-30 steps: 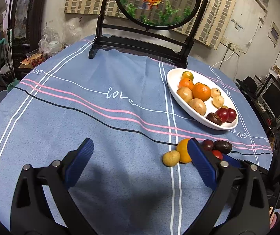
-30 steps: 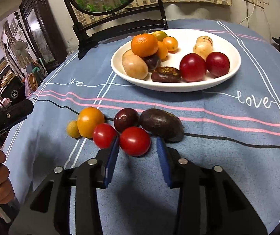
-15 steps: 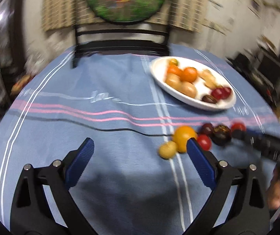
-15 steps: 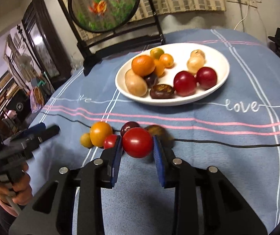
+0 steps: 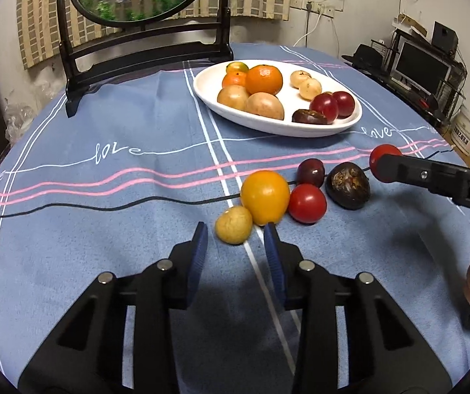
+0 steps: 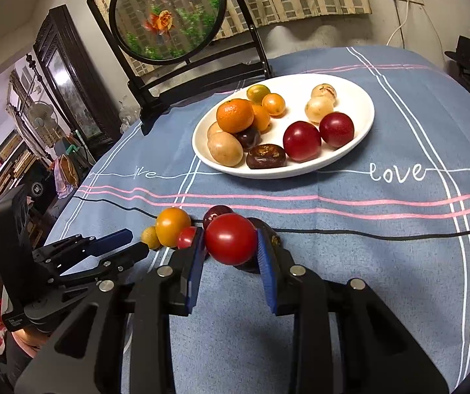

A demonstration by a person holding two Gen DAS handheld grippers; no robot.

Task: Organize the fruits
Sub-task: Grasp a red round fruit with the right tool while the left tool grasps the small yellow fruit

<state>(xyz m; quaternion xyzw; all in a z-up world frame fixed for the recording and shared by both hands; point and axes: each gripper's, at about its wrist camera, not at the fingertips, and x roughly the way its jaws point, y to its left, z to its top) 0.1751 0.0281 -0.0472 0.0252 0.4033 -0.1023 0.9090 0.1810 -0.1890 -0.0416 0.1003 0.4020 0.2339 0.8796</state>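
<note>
- Left gripper (image 5: 235, 239): jaws just narrowed, nothing clamped; small yellow fruit (image 5: 234, 224) just ahead on blue tablecloth (image 5: 103, 197).
- Loose fruits cluster beside it; white plate (image 6: 359, 131) of fruit beyond.
- Right gripper (image 6: 230, 246): jaws clamp red tomato (image 6: 230, 243), off the cloth.

A blue striped tablecloth (image 5: 103, 197) is spread over the table; on it are set a white plate (image 5: 208, 97), a framed goldfish screen (image 5: 143, 49) and loose fruits (image 5: 264, 195)
</note>
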